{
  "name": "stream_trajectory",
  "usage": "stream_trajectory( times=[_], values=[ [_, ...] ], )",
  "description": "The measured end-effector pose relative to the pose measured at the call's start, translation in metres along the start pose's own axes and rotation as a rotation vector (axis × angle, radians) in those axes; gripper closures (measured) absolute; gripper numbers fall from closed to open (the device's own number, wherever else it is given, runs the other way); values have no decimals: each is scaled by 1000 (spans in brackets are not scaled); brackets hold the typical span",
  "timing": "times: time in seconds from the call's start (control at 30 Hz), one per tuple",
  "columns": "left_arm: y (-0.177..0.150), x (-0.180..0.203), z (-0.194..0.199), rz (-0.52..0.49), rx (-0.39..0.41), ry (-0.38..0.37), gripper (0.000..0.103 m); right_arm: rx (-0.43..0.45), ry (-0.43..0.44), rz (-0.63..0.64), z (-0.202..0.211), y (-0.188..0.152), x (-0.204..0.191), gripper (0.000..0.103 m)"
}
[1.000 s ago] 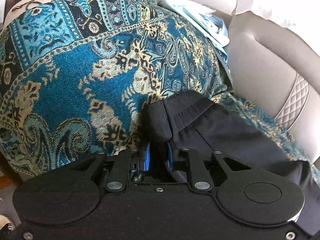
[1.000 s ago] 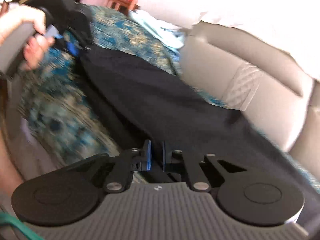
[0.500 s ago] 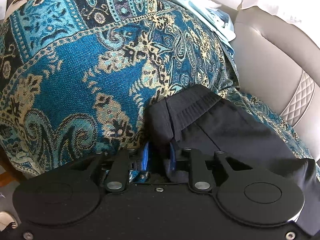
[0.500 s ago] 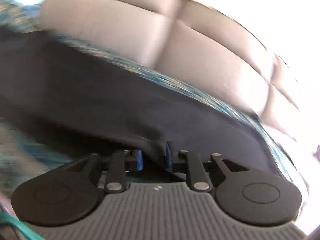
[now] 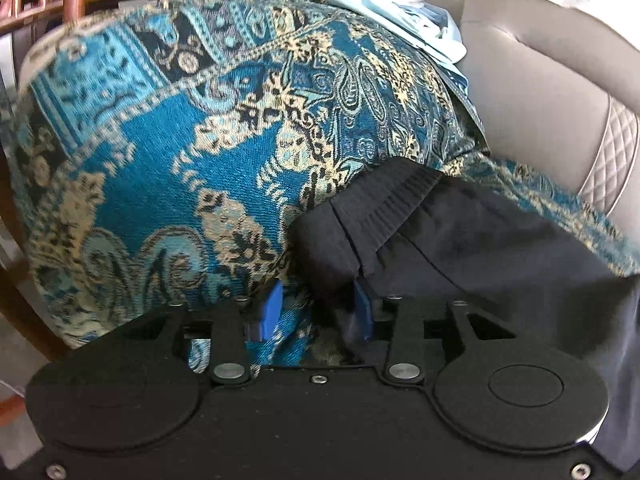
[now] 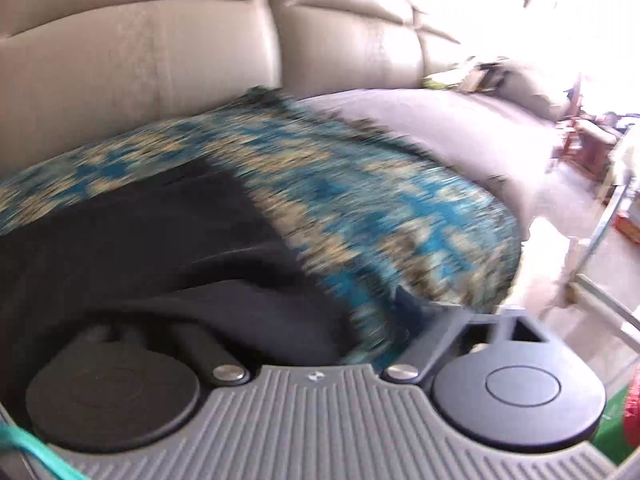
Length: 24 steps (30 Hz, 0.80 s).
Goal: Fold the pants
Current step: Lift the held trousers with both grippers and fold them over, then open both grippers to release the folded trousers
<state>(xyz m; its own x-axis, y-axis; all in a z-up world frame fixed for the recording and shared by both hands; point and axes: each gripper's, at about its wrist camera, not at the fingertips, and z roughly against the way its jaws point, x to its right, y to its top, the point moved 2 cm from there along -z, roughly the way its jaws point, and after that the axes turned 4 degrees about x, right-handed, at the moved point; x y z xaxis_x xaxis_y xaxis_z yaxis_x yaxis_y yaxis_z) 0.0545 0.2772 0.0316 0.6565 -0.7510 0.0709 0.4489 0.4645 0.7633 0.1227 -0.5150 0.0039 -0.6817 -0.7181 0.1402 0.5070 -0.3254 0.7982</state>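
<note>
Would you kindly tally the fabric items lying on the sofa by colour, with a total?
Black: 1, the pants
Blue patterned: 1, the throw
Pale blue: 1, the bundle of cloth at the back; I cannot tell whether it is more than one piece
Total: 3

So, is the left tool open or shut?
Open. The left tool has just been opening; its blue pads stand apart, with the black pants between them.

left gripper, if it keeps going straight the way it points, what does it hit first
Most likely the black pants: their folded waistband end sits right ahead of the left gripper, between its parted fingers. Depth is unclear, so contact may already exist.
</note>
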Motion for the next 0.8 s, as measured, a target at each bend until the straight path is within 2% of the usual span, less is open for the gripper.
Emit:
stream_trajectory(
  times=[0.1, 0.27, 0.37, 0.43, 0.5, 0.53, 0.6, 0.67, 0.7, 0.73, 0.8],
  values=[
    [4, 3, 17, -2, 11, 17, 55, 3, -78, 0, -15, 8, 10, 0],
    [13, 37, 54, -85, 112, -4, 45, -26, -310, 55, -43, 19, 26, 0],
    [13, 79, 75, -161, 168, -92, 42, 21, -304, -43, -39, 33, 38, 0],
    [9, 113, 82, -196, 174, -182, 42, 73, -192, -152, -31, 42, 41, 0],
    [2, 152, 83, -242, 170, -293, 43, 99, 3, -237, -23, 48, 38, 0],
    [-4, 172, 83, -271, 170, -340, 47, 90, 137, -272, -21, 51, 34, 0],
    [-18, 215, 82, -342, 161, -426, 53, 37, 295, -283, -25, 55, 19, 5],
    [-36, 257, 79, -397, 133, -513, 57, -22, 376, -271, -30, 57, 0, 15],
    [-46, 276, 81, -421, 113, -552, 60, -53, 406, -264, -32, 56, -8, 27],
    [-55, 292, 80, -446, 96, -588, 61, -88, 437, -258, -35, 55, -17, 45],
    [-76, 325, 83, -517, 84, -654, 62, -166, 482, -218, -40, 49, -39, 60]
  ],
)
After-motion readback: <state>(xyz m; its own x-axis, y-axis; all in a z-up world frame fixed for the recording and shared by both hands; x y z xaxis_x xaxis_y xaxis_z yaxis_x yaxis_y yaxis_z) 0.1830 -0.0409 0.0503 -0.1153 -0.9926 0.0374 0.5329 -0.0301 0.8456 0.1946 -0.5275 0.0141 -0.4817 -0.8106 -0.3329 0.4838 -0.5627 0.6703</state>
